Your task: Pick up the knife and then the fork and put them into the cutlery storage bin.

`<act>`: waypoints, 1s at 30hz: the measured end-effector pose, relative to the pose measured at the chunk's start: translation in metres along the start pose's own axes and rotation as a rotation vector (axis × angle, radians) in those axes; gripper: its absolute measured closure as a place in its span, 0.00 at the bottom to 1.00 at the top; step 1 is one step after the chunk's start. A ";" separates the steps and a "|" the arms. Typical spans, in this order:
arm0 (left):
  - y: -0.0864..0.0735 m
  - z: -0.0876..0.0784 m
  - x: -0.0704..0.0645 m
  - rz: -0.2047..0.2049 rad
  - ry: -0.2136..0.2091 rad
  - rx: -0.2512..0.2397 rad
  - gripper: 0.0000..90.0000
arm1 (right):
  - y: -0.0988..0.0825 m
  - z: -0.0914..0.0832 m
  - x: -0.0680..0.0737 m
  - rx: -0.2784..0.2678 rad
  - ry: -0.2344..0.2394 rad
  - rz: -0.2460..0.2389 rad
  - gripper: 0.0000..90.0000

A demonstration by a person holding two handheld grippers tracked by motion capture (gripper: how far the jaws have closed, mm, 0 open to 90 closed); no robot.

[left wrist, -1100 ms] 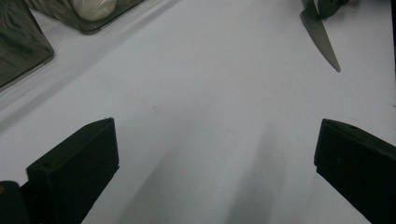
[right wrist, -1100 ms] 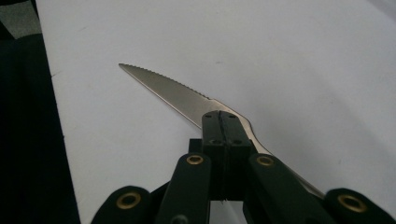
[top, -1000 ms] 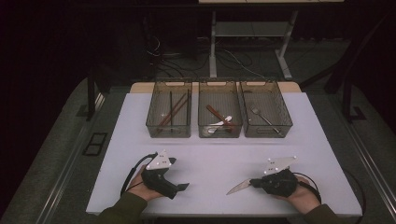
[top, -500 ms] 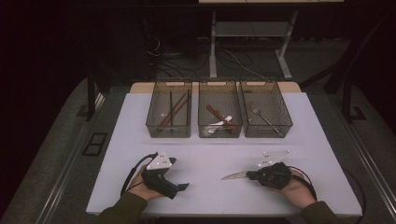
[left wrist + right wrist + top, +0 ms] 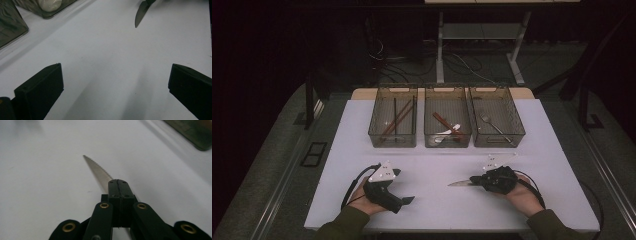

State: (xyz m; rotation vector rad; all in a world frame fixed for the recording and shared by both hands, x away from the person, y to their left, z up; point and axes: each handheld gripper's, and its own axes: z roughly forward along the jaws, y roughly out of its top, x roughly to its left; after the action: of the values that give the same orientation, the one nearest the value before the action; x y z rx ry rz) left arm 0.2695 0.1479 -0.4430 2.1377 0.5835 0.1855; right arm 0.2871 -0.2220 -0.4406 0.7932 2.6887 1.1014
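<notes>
Right hand-held gripper (image 5: 473, 182): lower right of the high view, jaws clamped together on a knife.
Knife (image 5: 459, 183): serrated blade (image 5: 98, 172) sticks out past the closed jaws, pointing toward frame centre, low over the tabletop; whether the tip touches the surface cannot be told.
Left hand-held gripper (image 5: 406, 200): lower left of the high view, jaws spread wide with nothing between them.
Tabletop (image 5: 432, 165): white, bare between the two hands.
Bins: three clear ones in a row at upper centre, the left bin (image 5: 393, 121) with long dark sticks, the middle bin (image 5: 447, 123) with red-brown sticks and a white piece, the right bin (image 5: 496, 123) with a metal spoon.
</notes>
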 end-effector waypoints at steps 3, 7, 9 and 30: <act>0.000 0.000 0.000 0.004 -0.001 0.005 0.00 | 0.000 0.005 0.004 0.023 0.013 -0.014 1.00; 0.000 0.000 0.000 0.002 0.000 0.003 0.00 | 0.002 0.010 0.006 0.029 -0.002 -0.021 1.00; 0.000 0.001 0.000 0.004 0.001 0.006 0.00 | 0.004 0.012 0.004 0.027 -0.014 -0.017 1.00; 0.000 0.001 0.000 0.002 0.003 0.007 0.00 | 0.027 0.033 -0.024 0.003 -0.078 0.016 1.00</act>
State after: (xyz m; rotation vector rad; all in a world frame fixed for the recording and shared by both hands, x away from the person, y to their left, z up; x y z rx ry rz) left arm 0.2697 0.1475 -0.4435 2.1452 0.5845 0.1876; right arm 0.3294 -0.1982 -0.4480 0.8421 2.6248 1.0470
